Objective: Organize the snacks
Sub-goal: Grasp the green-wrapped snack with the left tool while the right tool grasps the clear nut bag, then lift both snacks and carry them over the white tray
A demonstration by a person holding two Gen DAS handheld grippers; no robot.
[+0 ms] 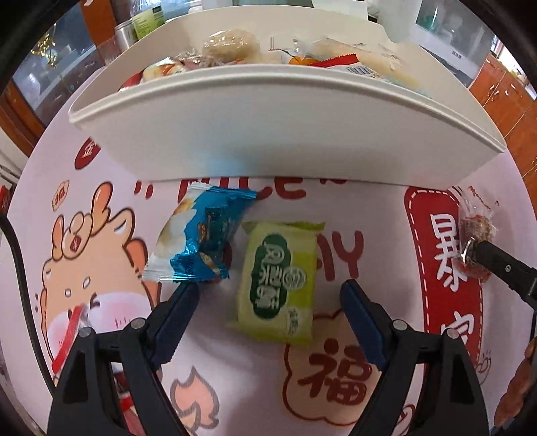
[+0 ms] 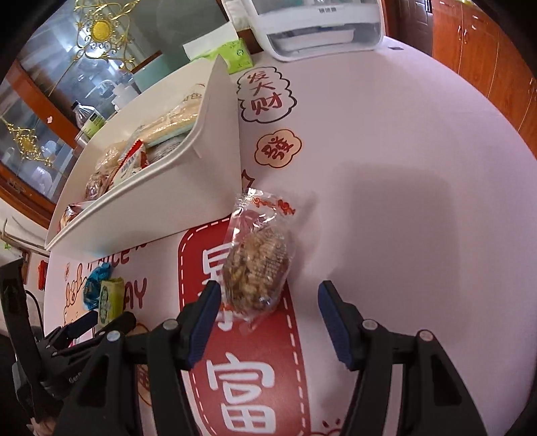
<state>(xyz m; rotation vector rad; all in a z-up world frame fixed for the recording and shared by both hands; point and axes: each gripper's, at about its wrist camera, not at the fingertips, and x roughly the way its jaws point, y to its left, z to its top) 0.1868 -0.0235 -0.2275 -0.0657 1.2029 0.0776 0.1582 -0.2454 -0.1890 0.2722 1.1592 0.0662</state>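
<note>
A white bin (image 1: 235,134) holding several wrapped snacks stands on the table; it also shows in the right wrist view (image 2: 161,198). A green snack packet (image 1: 280,281) lies flat between the fingers of my open left gripper (image 1: 268,295). A blue-and-white packet (image 1: 204,238) lies just left of it, near the left finger. A clear-wrapped walnut snack (image 2: 256,265) lies by the bin's right corner, just ahead of my open right gripper (image 2: 268,302). It also shows in the left wrist view (image 1: 476,228), with the right gripper's finger tip touching it.
The table wears a white cloth (image 2: 402,167) with red cartoon prints. A white appliance (image 2: 319,26) and a green tissue pack (image 2: 235,57) stand at the far edge. Wooden cabinets (image 2: 486,50) and a glass cabinet (image 2: 67,84) lie beyond.
</note>
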